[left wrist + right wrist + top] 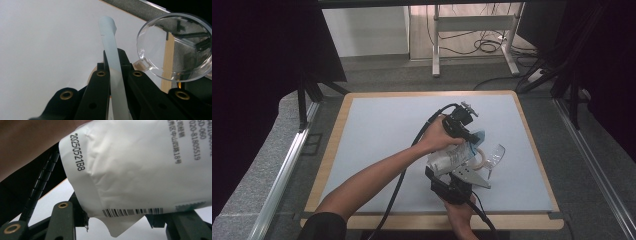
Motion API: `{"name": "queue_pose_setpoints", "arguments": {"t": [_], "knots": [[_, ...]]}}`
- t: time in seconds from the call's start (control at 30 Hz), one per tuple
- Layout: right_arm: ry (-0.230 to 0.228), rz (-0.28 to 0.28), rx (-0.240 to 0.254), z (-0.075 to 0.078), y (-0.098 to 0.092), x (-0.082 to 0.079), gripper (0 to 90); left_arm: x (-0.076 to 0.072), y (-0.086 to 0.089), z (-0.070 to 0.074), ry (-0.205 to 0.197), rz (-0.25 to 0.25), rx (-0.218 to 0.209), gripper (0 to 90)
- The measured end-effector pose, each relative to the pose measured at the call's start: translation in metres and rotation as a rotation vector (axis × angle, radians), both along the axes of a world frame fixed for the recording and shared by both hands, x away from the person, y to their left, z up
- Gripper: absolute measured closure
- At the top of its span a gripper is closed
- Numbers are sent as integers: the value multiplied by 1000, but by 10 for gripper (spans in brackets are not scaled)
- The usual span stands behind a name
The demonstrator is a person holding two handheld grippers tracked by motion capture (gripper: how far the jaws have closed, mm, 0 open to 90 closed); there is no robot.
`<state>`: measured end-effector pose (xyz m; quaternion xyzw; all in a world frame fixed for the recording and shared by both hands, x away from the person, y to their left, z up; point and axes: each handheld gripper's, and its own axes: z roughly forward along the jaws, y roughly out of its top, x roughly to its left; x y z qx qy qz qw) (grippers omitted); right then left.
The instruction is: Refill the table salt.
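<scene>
— Any print you can read?
— Yes, on the white pouch [140, 167]: "20250521B8" runs along its sealed edge.
— Anything more?
— At the far corner "020-81805519" and, above it, a cut-off line ending "D-060". Beside them a line of Chinese characters ends in "18". A barcode sits near the bottom edge.

Pouch [140, 167] cut off at top and right edges; print partly lost. Hand [443, 136] hides most of pouch. Lid [175, 47] clipped right.
</scene>
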<state>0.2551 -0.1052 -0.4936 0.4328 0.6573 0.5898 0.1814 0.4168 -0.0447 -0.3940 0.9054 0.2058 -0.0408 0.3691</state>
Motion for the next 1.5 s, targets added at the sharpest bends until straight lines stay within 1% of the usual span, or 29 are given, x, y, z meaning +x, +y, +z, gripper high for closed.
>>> {"name": "queue_pose_setpoints", "arguments": {"t": [0.33, 0.73, 1.5], "knots": [[-6, 0, -1, 1, 0, 0, 472, 0, 0, 0, -1, 3, 3, 900], [-6, 3, 12, 2, -1, 0, 474, 0, -1, 0, 2, 0, 4, 900], [-16, -1, 19, 5, -3, -1, 477, 0, -3, 0, -2, -3, 6, 900]]}}
